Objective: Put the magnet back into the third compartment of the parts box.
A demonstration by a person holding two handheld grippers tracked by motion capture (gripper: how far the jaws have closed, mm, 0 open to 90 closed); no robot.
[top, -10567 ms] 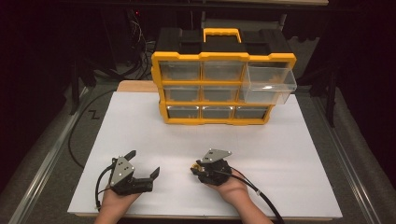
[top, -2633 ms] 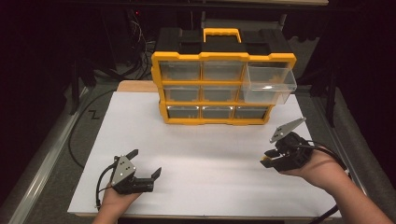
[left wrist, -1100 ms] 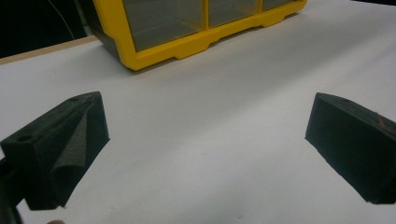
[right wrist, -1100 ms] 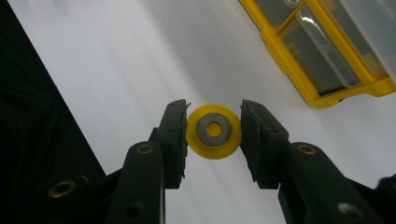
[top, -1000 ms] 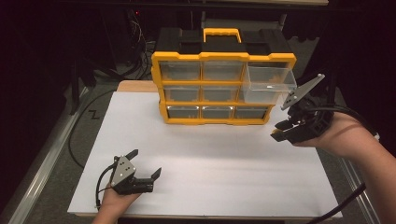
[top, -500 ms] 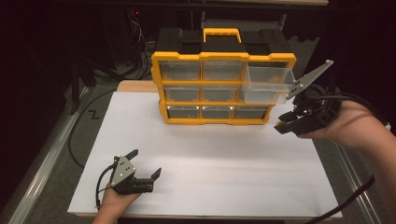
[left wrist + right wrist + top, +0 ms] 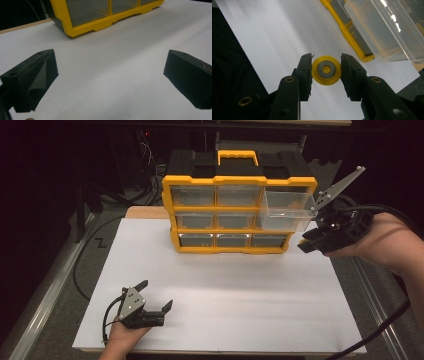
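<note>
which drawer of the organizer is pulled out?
The top-right drawer: clear, sticking out of the yellow organizer beside the right claw; the other eight sit flush.

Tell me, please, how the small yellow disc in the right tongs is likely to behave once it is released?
The yellow disc looks rigid, plastic around a metal centre, so probably stiff and light. Being round, it may roll if it lands on edge. The right tongs grip only its rim, so it could slip out near the open clear drawer.
</note>
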